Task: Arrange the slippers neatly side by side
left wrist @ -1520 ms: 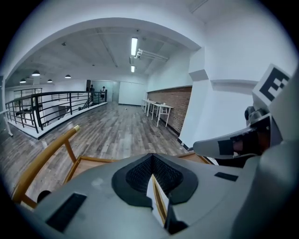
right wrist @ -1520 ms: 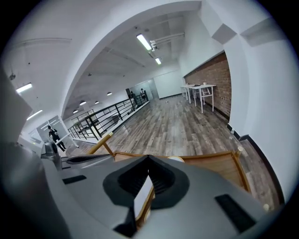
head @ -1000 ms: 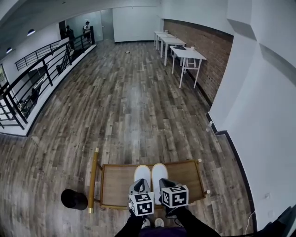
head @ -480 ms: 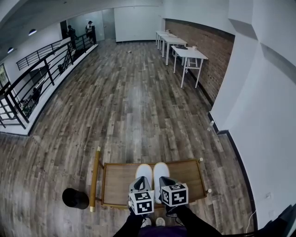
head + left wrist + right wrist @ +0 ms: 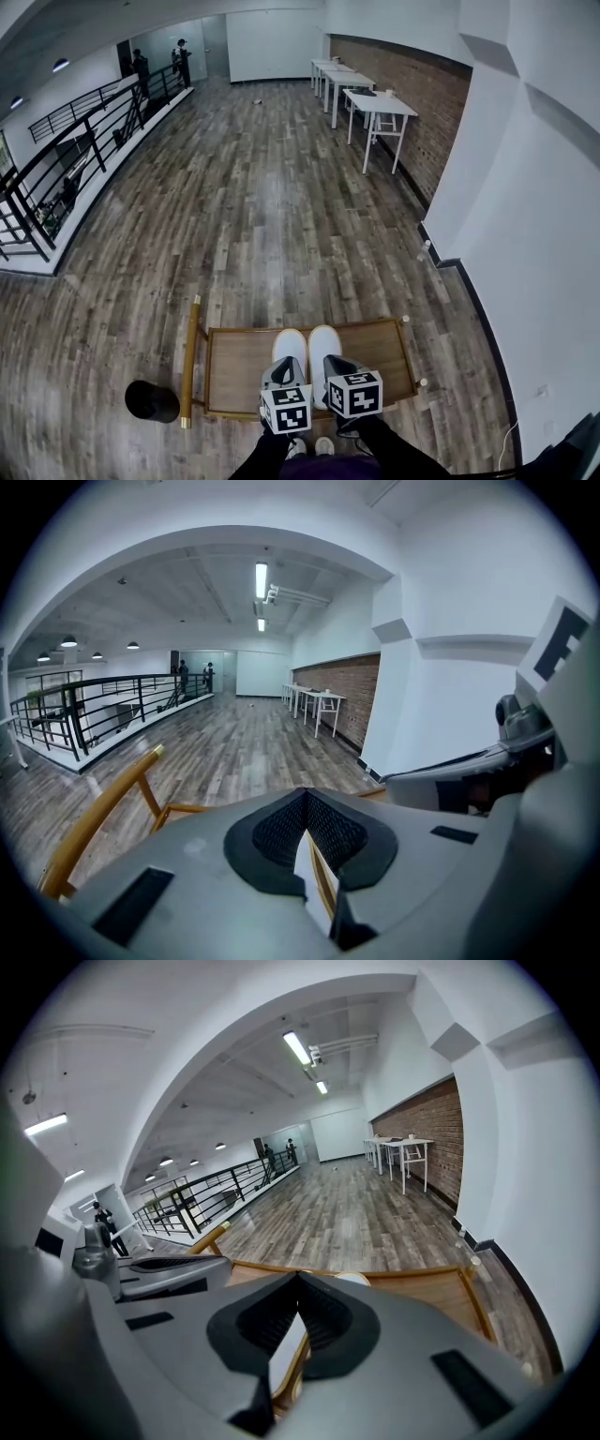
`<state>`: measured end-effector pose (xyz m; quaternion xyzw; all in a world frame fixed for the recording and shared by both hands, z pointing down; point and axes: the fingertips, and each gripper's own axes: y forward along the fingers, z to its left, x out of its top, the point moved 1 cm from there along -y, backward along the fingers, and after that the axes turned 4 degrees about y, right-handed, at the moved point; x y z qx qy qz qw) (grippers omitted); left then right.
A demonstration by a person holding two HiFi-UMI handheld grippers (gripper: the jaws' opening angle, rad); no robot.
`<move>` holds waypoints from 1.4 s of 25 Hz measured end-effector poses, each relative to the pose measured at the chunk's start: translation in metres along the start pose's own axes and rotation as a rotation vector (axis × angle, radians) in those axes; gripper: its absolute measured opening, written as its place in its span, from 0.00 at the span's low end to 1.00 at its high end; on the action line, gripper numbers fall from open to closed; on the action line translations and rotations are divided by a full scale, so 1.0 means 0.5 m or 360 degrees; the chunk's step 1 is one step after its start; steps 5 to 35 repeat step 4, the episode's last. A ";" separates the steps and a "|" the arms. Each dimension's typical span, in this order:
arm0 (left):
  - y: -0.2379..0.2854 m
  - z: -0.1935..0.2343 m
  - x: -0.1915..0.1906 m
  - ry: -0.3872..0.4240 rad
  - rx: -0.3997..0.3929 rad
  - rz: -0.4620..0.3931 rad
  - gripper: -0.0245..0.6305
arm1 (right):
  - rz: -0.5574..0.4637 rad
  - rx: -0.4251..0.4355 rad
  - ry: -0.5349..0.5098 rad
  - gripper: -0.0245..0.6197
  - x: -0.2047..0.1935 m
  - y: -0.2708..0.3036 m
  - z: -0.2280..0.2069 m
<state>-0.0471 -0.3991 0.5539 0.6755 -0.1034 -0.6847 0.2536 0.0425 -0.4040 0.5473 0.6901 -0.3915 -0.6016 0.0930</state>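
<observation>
Looks like the last step. Looking down at the left slipper [image 5: 290, 348] and right slipper [image 5: 324, 345], side by side on the tabletop [image 5: 239, 375]. Holding left tongs [image 5: 283, 377] and right tongs [image 5: 336, 369] clenched shut, empty, near the heels. Next, probably just checking for even toes.
</observation>
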 end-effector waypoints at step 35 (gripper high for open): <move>0.002 -0.005 0.000 -0.0011 -0.0007 0.0005 0.04 | -0.0011 -0.0004 0.0008 0.04 0.003 -0.002 -0.005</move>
